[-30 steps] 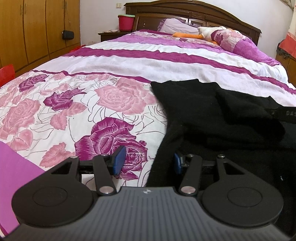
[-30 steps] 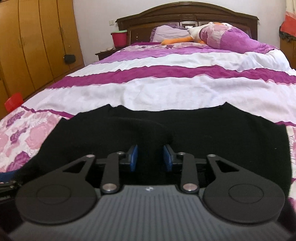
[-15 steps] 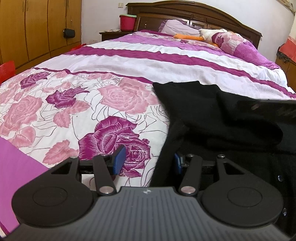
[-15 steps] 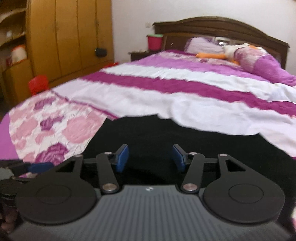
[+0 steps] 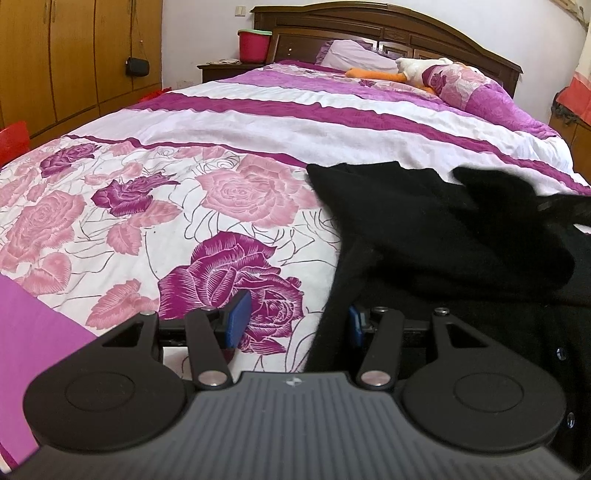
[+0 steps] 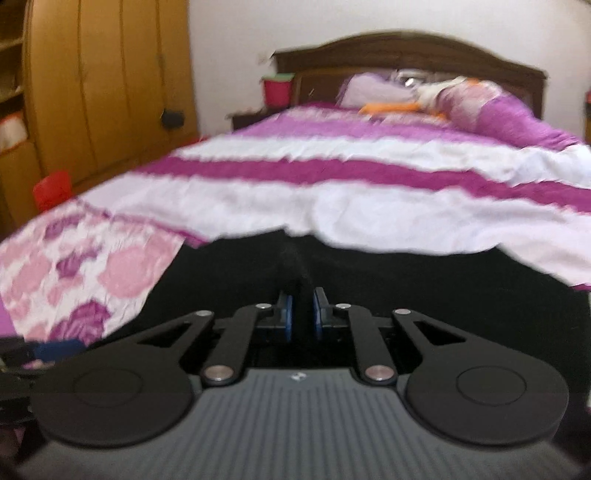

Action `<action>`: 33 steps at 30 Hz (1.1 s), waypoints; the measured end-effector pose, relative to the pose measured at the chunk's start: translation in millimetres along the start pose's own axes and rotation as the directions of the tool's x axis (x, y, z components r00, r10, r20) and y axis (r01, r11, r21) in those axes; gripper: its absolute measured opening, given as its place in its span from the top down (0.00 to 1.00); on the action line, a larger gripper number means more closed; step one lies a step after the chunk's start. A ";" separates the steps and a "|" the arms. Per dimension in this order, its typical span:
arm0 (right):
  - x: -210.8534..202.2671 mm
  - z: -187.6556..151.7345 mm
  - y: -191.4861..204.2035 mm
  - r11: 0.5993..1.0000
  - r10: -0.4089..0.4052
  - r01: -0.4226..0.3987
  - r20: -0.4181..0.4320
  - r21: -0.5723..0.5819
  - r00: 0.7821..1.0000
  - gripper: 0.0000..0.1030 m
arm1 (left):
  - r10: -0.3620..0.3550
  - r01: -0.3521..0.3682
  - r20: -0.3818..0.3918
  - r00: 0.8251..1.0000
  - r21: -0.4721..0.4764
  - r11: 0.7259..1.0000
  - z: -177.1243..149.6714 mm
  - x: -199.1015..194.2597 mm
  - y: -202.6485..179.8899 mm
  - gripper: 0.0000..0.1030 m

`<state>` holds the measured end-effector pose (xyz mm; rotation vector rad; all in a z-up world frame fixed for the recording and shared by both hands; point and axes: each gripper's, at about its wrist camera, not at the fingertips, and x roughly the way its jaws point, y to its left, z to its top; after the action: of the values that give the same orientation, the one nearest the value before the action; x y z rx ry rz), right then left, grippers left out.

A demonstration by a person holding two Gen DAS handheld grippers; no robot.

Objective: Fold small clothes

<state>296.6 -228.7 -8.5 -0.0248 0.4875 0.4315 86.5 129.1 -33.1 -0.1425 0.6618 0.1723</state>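
A black knit garment (image 5: 424, 229) lies on the flowered bedspread (image 5: 147, 206), filling the right half of the left wrist view. My left gripper (image 5: 293, 321) is open at the garment's left edge, with the edge between its blue pads. My right gripper (image 6: 300, 314) is shut on a raised fold of the black garment (image 6: 369, 280), pinched between its blue pads. The right wrist view is blurred. The right gripper also shows as a dark blur at the right edge of the left wrist view (image 5: 561, 210).
The bed runs back to a dark wooden headboard (image 5: 388, 29) with pillows and a plush toy (image 5: 417, 70). A red bucket (image 5: 254, 46) stands on a nightstand. Wooden wardrobes (image 5: 74, 55) line the left side. A red stool (image 6: 53, 188) stands by the bed.
My right gripper has closed on a fold of the black garment and swung left. The left gripper has stayed open at the garment's left edge.
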 end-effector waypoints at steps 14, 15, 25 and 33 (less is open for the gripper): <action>-58.0 -47.1 -129.1 0.912 -0.209 0.219 -0.066 0.348 0.976 0.84 | 0.027 -0.027 -0.006 1.000 0.016 1.000 3.6 -5.3 -6.7 0.44; -57.3 -53.5 -137.1 0.904 -0.200 0.218 -0.087 0.367 0.976 0.83 | 0.027 -0.027 -0.005 1.000 0.018 0.999 4.6 -7.9 -7.6 0.44; -80.9 -50.6 -149.3 0.920 -0.173 0.160 0.006 0.358 0.985 0.50 | -0.043 0.041 0.065 0.997 0.031 0.999 29.9 -27.4 -26.7 0.44; -32.4 -49.7 -166.3 0.898 -0.145 0.160 -0.067 0.409 0.987 0.56 | -0.088 0.081 0.084 0.993 0.081 0.993 40.5 0.8 -55.7 0.44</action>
<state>316.4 -399.0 -50.7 0.3390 0.5996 0.1662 122.7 82.4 2.2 -0.0881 0.5731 0.0708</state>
